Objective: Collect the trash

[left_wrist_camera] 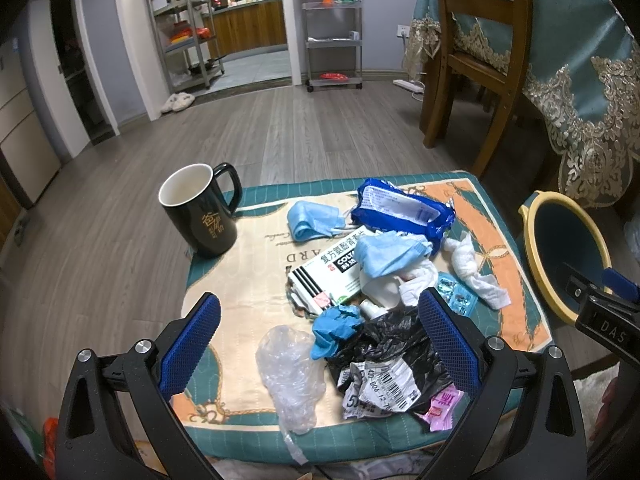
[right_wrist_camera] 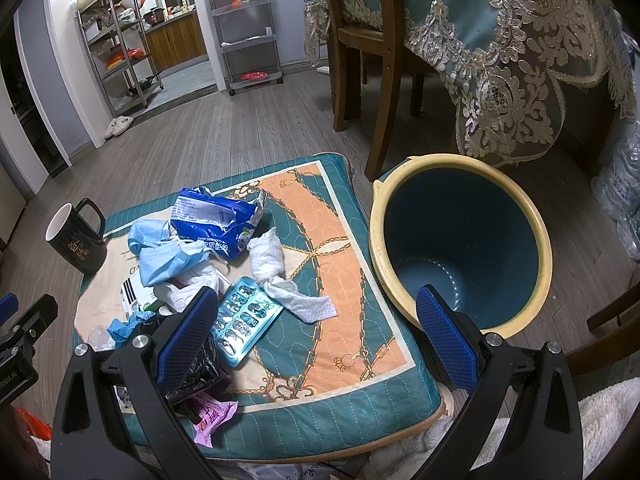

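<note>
A pile of trash lies on a patterned cushion (left_wrist_camera: pixel 248 288): a blue wrapper (left_wrist_camera: pixel 400 208), blue face masks (left_wrist_camera: pixel 384 254), a medicine box (left_wrist_camera: pixel 324 272), white tissue (left_wrist_camera: pixel 472 268), a blister pack (right_wrist_camera: pixel 244 324), a black bag (left_wrist_camera: pixel 384 344), a clear plastic bag (left_wrist_camera: pixel 290 376) and a pink wrapper (right_wrist_camera: pixel 212 416). A blue bin with a yellow rim (right_wrist_camera: pixel 464 248) stands on the floor right of the cushion. My left gripper (left_wrist_camera: pixel 320 344) is open and empty above the near trash. My right gripper (right_wrist_camera: pixel 316 336) is open and empty over the cushion's near right part.
A black mug (left_wrist_camera: pixel 200 212) stands at the cushion's far left corner. A wooden chair (left_wrist_camera: pixel 472 52) and a table with a teal lace-edged cloth (left_wrist_camera: pixel 580 80) stand behind the bin. Wood floor (left_wrist_camera: pixel 280 132) stretches to shelving racks (left_wrist_camera: pixel 332 28) at the back.
</note>
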The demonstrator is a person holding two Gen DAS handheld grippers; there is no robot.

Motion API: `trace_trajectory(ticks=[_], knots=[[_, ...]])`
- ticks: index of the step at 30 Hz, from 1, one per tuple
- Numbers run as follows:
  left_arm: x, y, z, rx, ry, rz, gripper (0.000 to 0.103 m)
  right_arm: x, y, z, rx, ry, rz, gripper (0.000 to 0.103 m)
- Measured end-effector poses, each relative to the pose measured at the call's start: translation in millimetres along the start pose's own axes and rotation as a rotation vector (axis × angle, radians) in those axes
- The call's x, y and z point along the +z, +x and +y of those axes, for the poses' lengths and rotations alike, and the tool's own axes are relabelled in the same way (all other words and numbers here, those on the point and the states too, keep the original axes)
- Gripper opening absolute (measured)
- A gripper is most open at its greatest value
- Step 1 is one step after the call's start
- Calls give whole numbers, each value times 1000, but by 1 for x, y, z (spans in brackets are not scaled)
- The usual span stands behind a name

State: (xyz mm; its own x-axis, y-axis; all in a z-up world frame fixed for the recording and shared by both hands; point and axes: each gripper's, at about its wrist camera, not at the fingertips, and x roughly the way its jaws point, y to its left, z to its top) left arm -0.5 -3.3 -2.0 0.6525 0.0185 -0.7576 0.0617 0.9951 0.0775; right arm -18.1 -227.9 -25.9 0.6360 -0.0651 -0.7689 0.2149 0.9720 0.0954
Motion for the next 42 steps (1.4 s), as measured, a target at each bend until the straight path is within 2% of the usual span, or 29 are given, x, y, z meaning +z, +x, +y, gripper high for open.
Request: trace_trajectory(ticks=[10, 14, 16, 19, 22, 24, 25, 29, 32, 35, 42], knots=[[-1, 2, 2, 21, -2, 11, 98, 1, 3, -3, 1, -2, 15, 97], [7, 7, 4, 37, 6, 32, 98, 11, 11, 0, 19, -2, 55, 97], [19, 7, 10, 25, -2, 7, 98, 23, 16, 2, 34, -14, 68, 97], [37, 8, 19, 12, -22, -45, 98, 42, 21, 6, 42, -41, 29, 97], [56, 19, 21, -39, 32, -51, 98, 65, 33, 13, 66, -115, 12, 97], [63, 28, 22, -5, 81, -53, 98, 78, 40, 17, 106, -164, 10, 97], [66, 33, 24, -11, 87, -61, 98, 86, 45, 19, 125, -201, 7, 97], [72, 55, 41, -82, 0, -51, 98, 106, 70, 29, 193, -329, 24, 97], [76, 72, 50, -96, -10, -66, 98, 109, 89, 38, 228, -420, 25, 97], [79, 86, 51, -71, 21, -78, 98, 107, 110, 45, 288, -453, 55, 96], [84, 130, 43, -93, 101, -8, 98, 92, 151, 81, 358, -568, 133, 81]])
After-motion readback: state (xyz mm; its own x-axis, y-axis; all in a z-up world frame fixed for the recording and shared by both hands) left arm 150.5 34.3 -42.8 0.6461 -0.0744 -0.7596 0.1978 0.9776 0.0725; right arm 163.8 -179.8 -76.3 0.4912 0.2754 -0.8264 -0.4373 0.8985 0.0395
